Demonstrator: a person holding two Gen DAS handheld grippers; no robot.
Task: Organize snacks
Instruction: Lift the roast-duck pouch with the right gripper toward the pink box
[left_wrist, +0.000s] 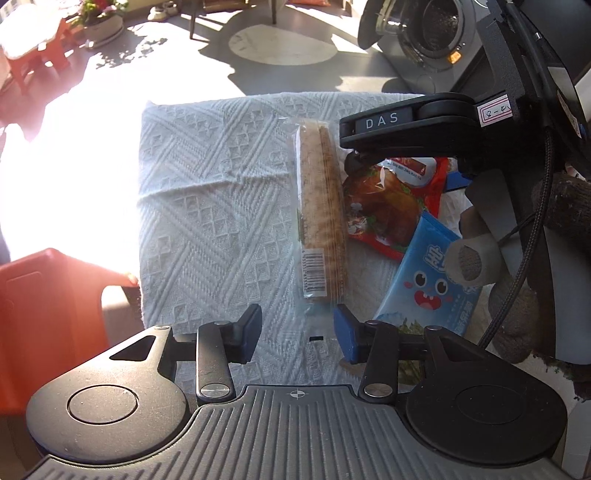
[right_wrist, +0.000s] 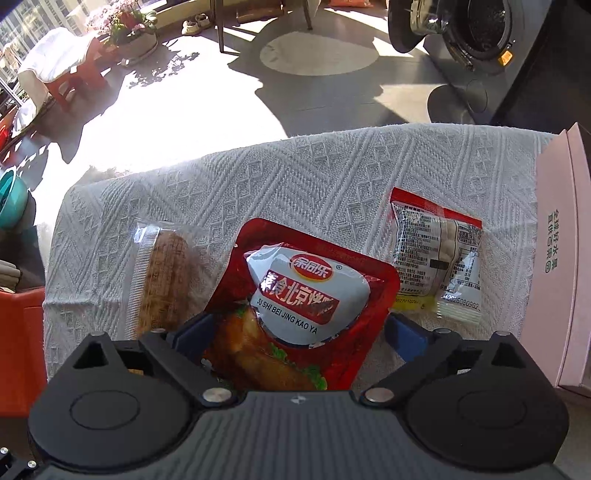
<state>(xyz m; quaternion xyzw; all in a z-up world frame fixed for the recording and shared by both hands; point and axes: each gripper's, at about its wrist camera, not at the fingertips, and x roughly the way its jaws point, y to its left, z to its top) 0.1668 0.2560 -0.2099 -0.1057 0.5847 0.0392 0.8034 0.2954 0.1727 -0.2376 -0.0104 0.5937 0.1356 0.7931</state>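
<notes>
Two wrist views of a snack-sorting task on a surface (right_wrist: 295, 162) draped in a white embossed cloth. In the right wrist view, the right tongs (right_wrist: 295, 334) stand wide apart at the bottom of the frame, their blue pads flanking the lower end of the red roast-duck packet (right_wrist: 314, 295) without pressing on it — the packet lies flat on the cloth between them, so nothing is gripped. Left of the packet, just beside it, lies the clear-wrapped cracker stick (right_wrist: 162, 273); to the right, apart from it, lies a small clear packet with a red edge (right_wrist: 439, 258), and at the right edge of the frame stands a pink box (right_wrist: 557, 240), a probable destination for the snacks. In the left wrist view, the left tongs (left_wrist: 295, 330) are partly open and empty at the bottom of the frame, poised over bare cloth just below the near end of the cracker stick (left_wrist: 321, 210), which runs up the middle of the frame. To its right sit the red packet (left_wrist: 384, 206) and a blue cartoon-face packet (left_wrist: 424, 280); the right tongs (left_wrist: 406, 129) reach in from the upper right over the red packet, held by a person's gloved hand (left_wrist: 535, 258). The snacks lie side by side, seemingly so each can be straddled singly.
</notes>
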